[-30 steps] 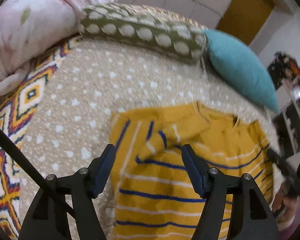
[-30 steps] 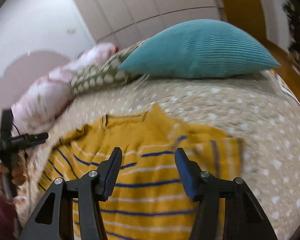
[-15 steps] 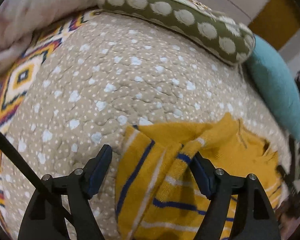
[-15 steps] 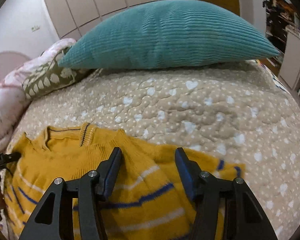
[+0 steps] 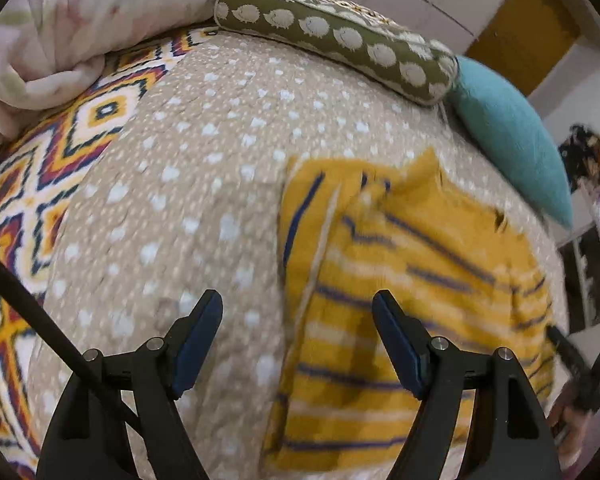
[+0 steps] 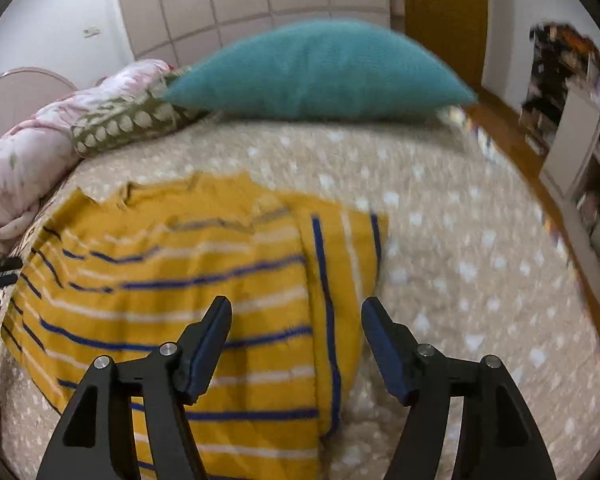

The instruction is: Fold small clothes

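Here, one striped sweater [image 5: 400,280], two pillows [image 6: 320,68], one bolster [image 5: 332,36]

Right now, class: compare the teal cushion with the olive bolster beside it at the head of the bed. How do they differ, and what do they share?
The teal cushion is plain and ribbed; the olive bolster carries pale spots. The cushion is broad with pointed corners; the bolster is a long, narrow roll. Both lie on the beige dotted quilt, beyond the yellow striped sweater, ends touching.
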Motion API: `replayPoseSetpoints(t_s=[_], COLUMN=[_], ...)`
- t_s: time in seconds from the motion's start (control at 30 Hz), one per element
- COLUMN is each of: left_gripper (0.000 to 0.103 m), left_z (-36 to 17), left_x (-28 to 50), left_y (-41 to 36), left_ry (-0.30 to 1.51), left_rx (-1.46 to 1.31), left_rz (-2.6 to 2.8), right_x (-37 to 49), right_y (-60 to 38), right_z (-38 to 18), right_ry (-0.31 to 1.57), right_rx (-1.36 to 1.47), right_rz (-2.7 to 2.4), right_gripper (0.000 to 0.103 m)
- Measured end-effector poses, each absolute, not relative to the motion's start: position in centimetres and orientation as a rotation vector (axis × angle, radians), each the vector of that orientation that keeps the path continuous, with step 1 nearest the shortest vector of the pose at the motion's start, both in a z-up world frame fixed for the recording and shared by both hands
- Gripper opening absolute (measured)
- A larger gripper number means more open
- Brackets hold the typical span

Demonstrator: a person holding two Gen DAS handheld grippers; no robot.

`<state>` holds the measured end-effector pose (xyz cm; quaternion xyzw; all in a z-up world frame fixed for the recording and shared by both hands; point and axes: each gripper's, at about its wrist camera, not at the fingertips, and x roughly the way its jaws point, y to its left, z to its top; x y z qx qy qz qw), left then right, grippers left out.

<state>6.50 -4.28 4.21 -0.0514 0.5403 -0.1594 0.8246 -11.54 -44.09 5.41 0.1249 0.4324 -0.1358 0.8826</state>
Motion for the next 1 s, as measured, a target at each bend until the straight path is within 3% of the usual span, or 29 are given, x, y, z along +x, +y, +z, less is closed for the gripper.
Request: replayPoseSetpoints(t_s=[0.03,0.07,0.1,0.27,0.37,0.43,0.5,0.57,0.73,0.8,0.83,1.0], left_gripper=[0.076,0.076,0.076,0.077,0.077,0.077,0.077,0.077,0.077,0.079,0.079,0.082], left_z=[4.0,3.8,3.5,2.2,2.3,2.6,2.7,2.6,2.3,2.2,2.2,1.9], left_x=[5.8,5.4,4.9,4.4,4.6,4.4,4.1,3.9,3.8,3.9,3.9,4.0], left_y=[-4.5,-4.6,-4.7,-4.4,-4.2,-4.4,-4.8,-5.0,-5.1,-4.9,-4.9,-4.7], left_ry=[1.143,1.141,1.140,1.157,1.166,1.152,1.139,1.127,1.122,1.123,1.122,1.115], left_rx=[-0.073,-0.049,-0.018,-0.018,-0.066,-0.052,-0.017,-0.001,-0.001,-0.001,0.001,-0.001], left_rz=[-0.335,-0.332,-0.326,-0.316,-0.302,-0.299,-0.294,-0.292,-0.290,-0.291,-0.292,-0.298], right_x=[-11.5,-11.3,-11.4,-13.2,-12.8,-13.1,-13.1,-12.4,-7.6,-4.8,-3.4,2.1], right_y=[-44.1,-44.0,-43.9,-44.5,-44.3,-43.4,-42.5,-40.6,-34.0,-31.3,-30.1,-27.8], right_z=[4.8,4.4,4.3,5.9,5.0,6.1,7.3,8.5,7.9,6.5,5.8,3.4], right_ry=[0.916,0.930,0.930,0.884,0.936,0.905,0.870,0.843,0.883,0.908,0.922,0.959], right_rx=[0.265,0.248,0.239,0.241,0.240,0.208,0.202,0.201,0.150,0.088,0.065,0.016], right_rz=[-0.266,-0.262,-0.259,-0.304,-0.307,-0.324,-0.323,-0.261,-0.058,-0.033,-0.025,-0.034], right_gripper=[0.054,0.032,0.022,0.006,0.006,0.012,0.038,0.051,0.051,0.034,0.031,0.032])
